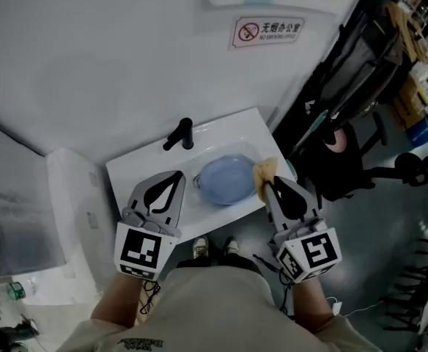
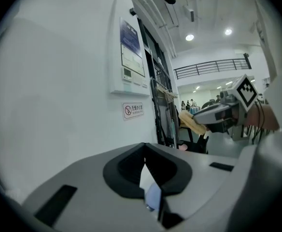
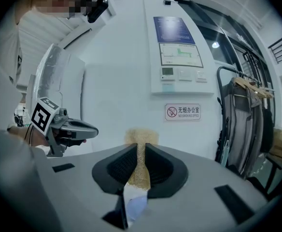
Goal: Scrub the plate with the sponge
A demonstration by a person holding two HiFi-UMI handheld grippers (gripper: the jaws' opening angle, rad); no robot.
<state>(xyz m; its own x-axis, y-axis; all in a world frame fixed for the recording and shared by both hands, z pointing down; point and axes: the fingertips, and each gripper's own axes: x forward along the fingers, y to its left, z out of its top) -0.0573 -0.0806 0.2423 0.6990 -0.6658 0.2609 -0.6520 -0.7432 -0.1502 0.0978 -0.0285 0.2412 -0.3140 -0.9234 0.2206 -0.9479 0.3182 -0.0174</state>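
A light blue plate (image 1: 226, 180) lies in the basin of a white sink (image 1: 137, 164) against the wall. In the head view both grippers hover above the sink's front edge. My right gripper (image 1: 267, 184) is shut on a yellow sponge (image 1: 264, 169), held just above the plate's right rim. In the right gripper view the sponge (image 3: 141, 138) is pinched between the jaws (image 3: 140, 149) and sticks out past them. My left gripper (image 1: 179, 174) is to the plate's left, shut with nothing in it (image 2: 145, 151). From the left gripper view I see the right gripper (image 2: 217, 116) carrying the sponge (image 2: 191, 122).
A black faucet (image 1: 179, 133) stands at the sink's back left. A no-smoking sign (image 1: 267, 30) hangs on the wall above. A black chair and rack (image 1: 353, 94) crowd the right side. A white cabinet (image 1: 71, 196) stands to the left. The person's shoes (image 1: 215, 247) are below the sink.
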